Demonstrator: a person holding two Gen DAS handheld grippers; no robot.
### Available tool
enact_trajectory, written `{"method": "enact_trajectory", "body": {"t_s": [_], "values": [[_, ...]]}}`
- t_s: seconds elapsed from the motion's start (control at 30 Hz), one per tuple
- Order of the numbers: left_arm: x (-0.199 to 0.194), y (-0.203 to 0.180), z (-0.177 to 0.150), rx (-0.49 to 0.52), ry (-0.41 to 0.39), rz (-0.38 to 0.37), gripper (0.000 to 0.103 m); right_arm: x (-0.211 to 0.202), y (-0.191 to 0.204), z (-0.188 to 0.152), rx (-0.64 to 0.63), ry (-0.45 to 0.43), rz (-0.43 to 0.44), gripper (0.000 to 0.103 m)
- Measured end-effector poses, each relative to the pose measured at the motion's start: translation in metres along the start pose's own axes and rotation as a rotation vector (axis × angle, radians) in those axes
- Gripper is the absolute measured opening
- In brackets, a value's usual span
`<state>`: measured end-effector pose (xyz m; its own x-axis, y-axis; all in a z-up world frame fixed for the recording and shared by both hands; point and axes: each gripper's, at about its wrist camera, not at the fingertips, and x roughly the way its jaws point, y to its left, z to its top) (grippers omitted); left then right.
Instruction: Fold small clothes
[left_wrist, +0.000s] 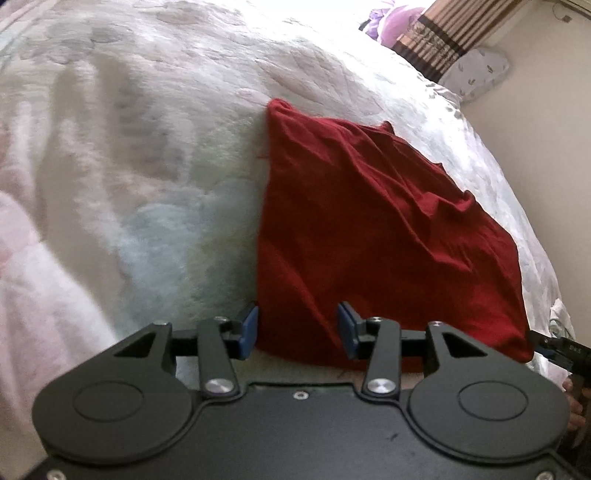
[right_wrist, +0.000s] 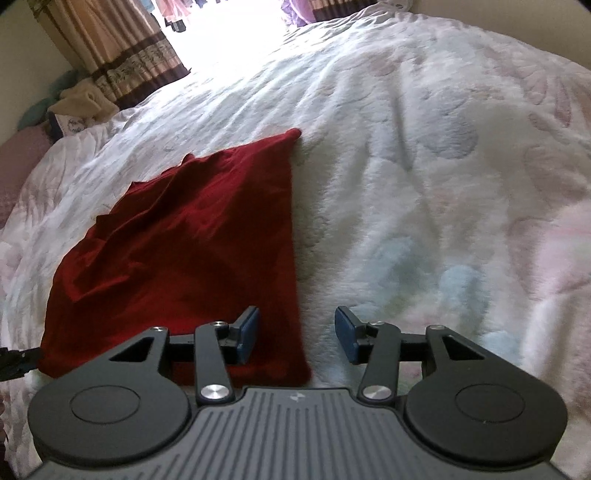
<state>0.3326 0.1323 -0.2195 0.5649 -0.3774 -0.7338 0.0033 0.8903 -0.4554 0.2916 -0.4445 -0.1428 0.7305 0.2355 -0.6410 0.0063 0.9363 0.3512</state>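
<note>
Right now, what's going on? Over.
Both jaws open: left gripper and right gripper at near edge of red garment. Garment partly folded, wrinkled, on quilt. Nothing in the way.

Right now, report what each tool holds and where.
Nothing is held. The left tool and right tool are both open, hovering at the red garment's near edge.

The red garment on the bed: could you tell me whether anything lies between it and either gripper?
Nothing visible does. The left gripper and right gripper are both open at the near edge of the red garment, with only the bedspread around it.
</note>
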Motion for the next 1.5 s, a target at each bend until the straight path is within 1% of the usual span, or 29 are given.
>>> {"method": "enact_trajectory", "body": {"t_s": [0.07, 0.13, 0.17, 0.2, 0.23, 0.33, 0.43, 0.5, 0.53, 0.57, 0.6, 0.63, 0.67, 0.73, 0.77, 0.83, 0.9, 0.97, 1.03, 1.07, 1.13, 1.2, 1.27, 1.33, 1.37, 1.43, 1.5], "values": [[0.003, -0.006, 0.001, 0.026, -0.002, 0.011, 0.044, 0.008, 0.004, 0.000, -0.012, 0.017, 0.001, 0.056], [0.006, -0.014, -0.001, 0.084, -0.018, 0.055, 0.038, 0.019, 0.010, 0.001, -0.046, 0.066, -0.028, 0.026], [0.009, -0.016, -0.001, 0.109, -0.016, 0.079, 0.013, 0.024, 0.014, 0.002, -0.064, 0.091, -0.040, 0.004], [0.013, -0.019, -0.001, 0.125, 0.000, 0.081, 0.004, 0.024, 0.016, 0.002, -0.064, 0.082, -0.049, 0.003], [0.015, -0.021, 0.000, 0.126, 0.011, 0.076, 0.004, 0.022, 0.020, 0.002, -0.068, 0.060, -0.057, 0.003], [0.008, -0.031, 0.002, 0.149, -0.016, 0.100, 0.003, 0.007, 0.029, 0.004, -0.075, 0.004, -0.050, 0.003], [-0.028, -0.044, 0.006, 0.159, -0.089, 0.077, 0.003, -0.024, 0.029, 0.009, -0.047, -0.055, -0.015, 0.003], [-0.062, -0.053, 0.006, 0.175, -0.149, 0.018, 0.004, -0.049, 0.024, 0.012, -0.020, -0.081, 0.028, 0.003], [-0.073, -0.056, 0.006, 0.185, -0.156, 0.016, 0.004, -0.056, 0.022, 0.011, -0.012, -0.085, 0.024, 0.003], [-0.081, -0.058, 0.004, 0.197, -0.154, 0.031, 0.004, -0.060, 0.021, 0.011, -0.009, -0.075, 0.003, 0.003], [-0.082, -0.057, 0.001, 0.207, -0.138, 0.057, 0.004, -0.059, 0.016, 0.009, 0.000, -0.056, -0.028, 0.002], [-0.077, -0.054, -0.003, 0.207, -0.108, 0.073, 0.004, -0.055, 0.012, 0.006, 0.015, -0.030, -0.040, 0.002], [-0.070, -0.047, -0.008, 0.192, -0.087, 0.082, 0.004, -0.047, 0.005, 0.001, 0.040, 0.008, -0.042, 0.002], [-0.046, -0.032, -0.020, 0.147, -0.016, 0.113, 0.004, -0.027, -0.004, -0.009, 0.082, 0.079, -0.055, 0.002], [-0.033, -0.026, -0.029, 0.135, 0.013, 0.138, 0.004, -0.019, -0.005, -0.016, 0.083, 0.094, -0.067, 0.002], [-0.019, -0.019, -0.039, 0.094, 0.038, 0.138, 0.004, -0.018, -0.002, -0.023, 0.076, 0.086, -0.075, 0.002], [-0.025, -0.019, -0.043, 0.060, 0.012, 0.121, 0.004, -0.031, 0.001, -0.023, 0.069, 0.062, -0.068, 0.002], [-0.047, -0.026, -0.034, 0.052, -0.041, 0.092, 0.004, -0.049, 0.002, -0.015, 0.083, 0.065, -0.080, 0.002], [-0.078, -0.035, -0.023, 0.043, -0.104, 0.054, 0.004, -0.070, 0.007, -0.008, 0.089, 0.048, -0.058, 0.002], [-0.093, -0.041, -0.019, 0.054, -0.131, 0.040, 0.004, -0.081, 0.012, -0.005, 0.063, 0.041, -0.063, 0.002], [-0.118, -0.055, -0.018, 0.100, -0.171, 0.048, 0.004, -0.102, 0.023, -0.006, 0.002, 0.026, -0.084, 0.002], [-0.138, -0.061, -0.029, 0.112, -0.173, 0.050, 0.004, -0.118, 0.024, -0.015, -0.025, 0.037, -0.092, 0.002], [-0.150, -0.060, -0.050, 0.096, -0.132, 0.044, 0.004, -0.127, 0.017, -0.032, -0.027, 0.084, -0.113, 0.002], [-0.152, -0.051, -0.080, 0.051, -0.064, 0.043, 0.004, -0.128, 0.006, -0.056, -0.015, 0.145, -0.135, 0.002], [-0.149, -0.045, -0.098, 0.034, -0.021, 0.053, 0.005, -0.127, 0.000, -0.072, -0.005, 0.184, -0.139, 0.002], [-0.135, -0.028, -0.132, -0.011, 0.067, 0.100, 0.006, -0.121, -0.009, -0.094, 0.022, 0.228, -0.136, 0.003], [-0.117, -0.013, -0.154, -0.046, 0.127, 0.132, 0.003, -0.116, -0.013, -0.106, 0.032, 0.239, -0.136, 0.005]]}}
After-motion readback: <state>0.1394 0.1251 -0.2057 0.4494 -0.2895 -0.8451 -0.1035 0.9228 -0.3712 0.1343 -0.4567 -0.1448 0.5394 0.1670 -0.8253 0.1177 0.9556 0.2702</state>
